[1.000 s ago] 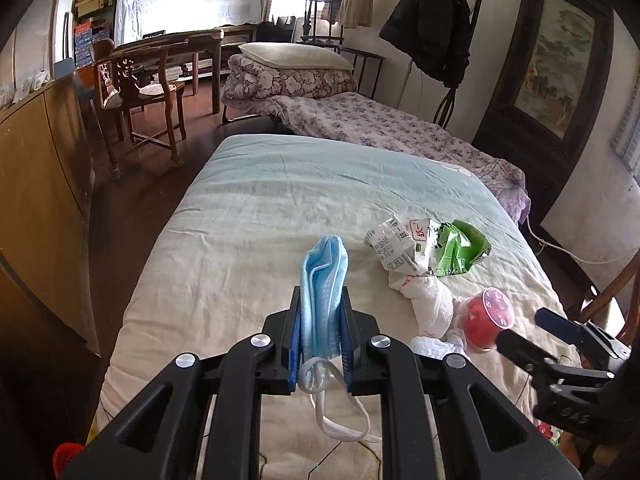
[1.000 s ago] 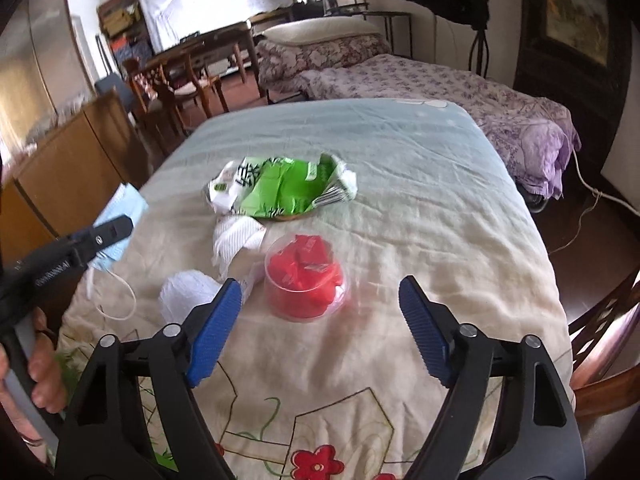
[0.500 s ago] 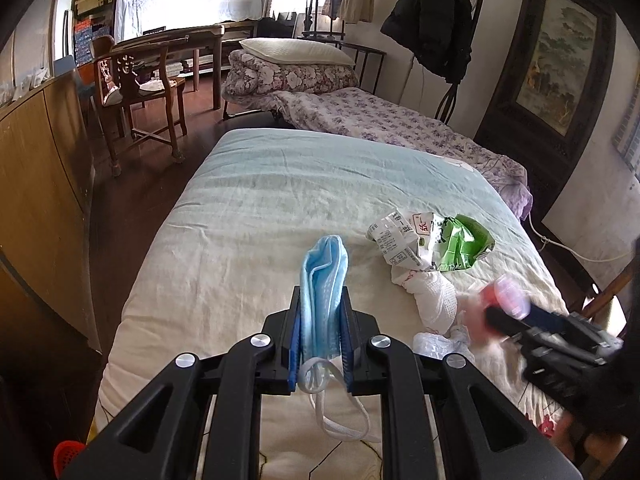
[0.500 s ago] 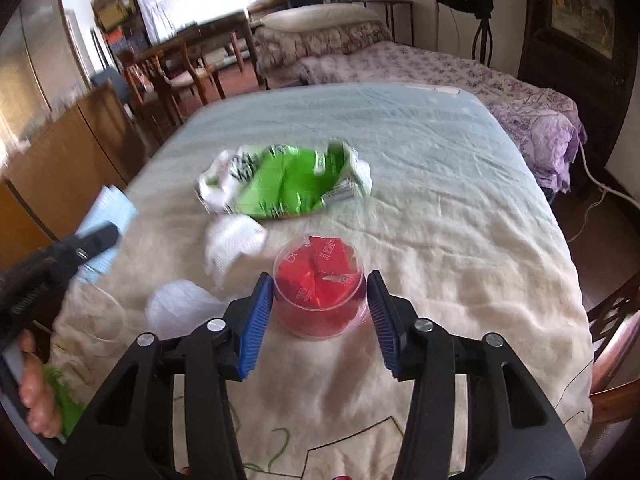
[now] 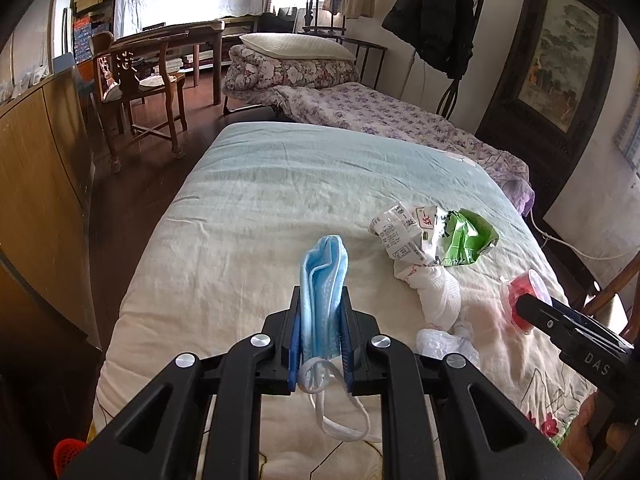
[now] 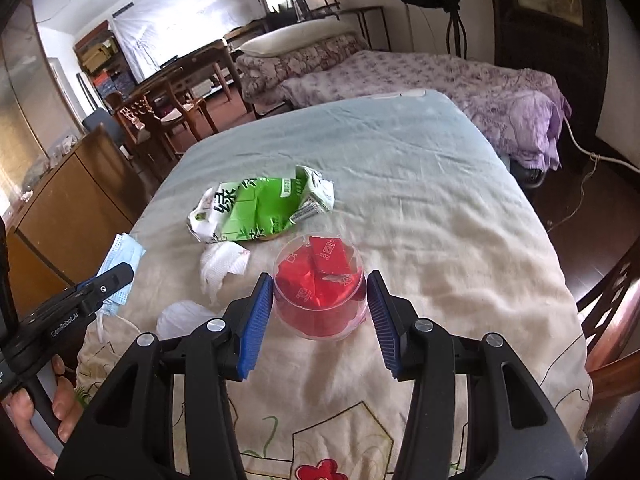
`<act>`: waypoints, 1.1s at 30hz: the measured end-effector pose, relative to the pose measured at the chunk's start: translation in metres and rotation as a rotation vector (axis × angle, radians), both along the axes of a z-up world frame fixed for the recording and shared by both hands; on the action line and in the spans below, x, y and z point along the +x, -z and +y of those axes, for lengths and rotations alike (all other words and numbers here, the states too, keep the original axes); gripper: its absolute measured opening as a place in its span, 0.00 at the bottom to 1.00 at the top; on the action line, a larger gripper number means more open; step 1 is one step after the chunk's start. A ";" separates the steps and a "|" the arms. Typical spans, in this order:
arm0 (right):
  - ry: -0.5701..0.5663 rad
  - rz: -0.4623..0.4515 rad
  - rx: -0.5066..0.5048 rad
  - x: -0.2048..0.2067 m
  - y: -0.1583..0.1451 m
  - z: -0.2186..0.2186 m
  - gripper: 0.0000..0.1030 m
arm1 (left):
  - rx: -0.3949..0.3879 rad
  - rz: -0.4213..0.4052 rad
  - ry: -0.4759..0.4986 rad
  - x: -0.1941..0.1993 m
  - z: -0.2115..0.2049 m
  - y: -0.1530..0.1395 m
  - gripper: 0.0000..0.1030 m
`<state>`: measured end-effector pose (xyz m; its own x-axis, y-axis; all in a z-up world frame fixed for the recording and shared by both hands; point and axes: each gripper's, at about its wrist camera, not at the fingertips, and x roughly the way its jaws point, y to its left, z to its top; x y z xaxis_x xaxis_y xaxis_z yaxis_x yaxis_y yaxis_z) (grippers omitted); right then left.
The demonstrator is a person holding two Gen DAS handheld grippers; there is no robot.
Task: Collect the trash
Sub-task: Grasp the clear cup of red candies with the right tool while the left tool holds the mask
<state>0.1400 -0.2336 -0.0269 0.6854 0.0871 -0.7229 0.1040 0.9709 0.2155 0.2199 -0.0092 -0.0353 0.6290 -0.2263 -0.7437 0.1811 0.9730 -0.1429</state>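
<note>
Trash lies spread on the near half of a bed with a pale cover: a clear cup with red wrappers inside, a crushed green and white carton, a crumpled tissue and a white wad. The right gripper has the cup between its blue pads, which sit against both sides of its wall, so it is grasping the cup. The left gripper is clenched on a folded blue face mask, whose white loops hang down under the jaws.

For the step in hand, I think the cup needs gentle pressure only, because thin plastic bends and can slip out. It is better to lift it straight and keep it upright, so that the wrappers do not fall out. The mask must not drop meanwhile.

The cover is soft and wrinkled, with flowers printed at the near edge. Behind stands a second bed with a purple flowered quilt, wooden chairs and a dark coat on a stand.
</note>
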 end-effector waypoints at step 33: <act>-0.114 -0.148 -0.020 -0.064 -0.014 0.029 0.47 | -0.131 -0.110 0.043 -0.094 0.027 -0.038 0.17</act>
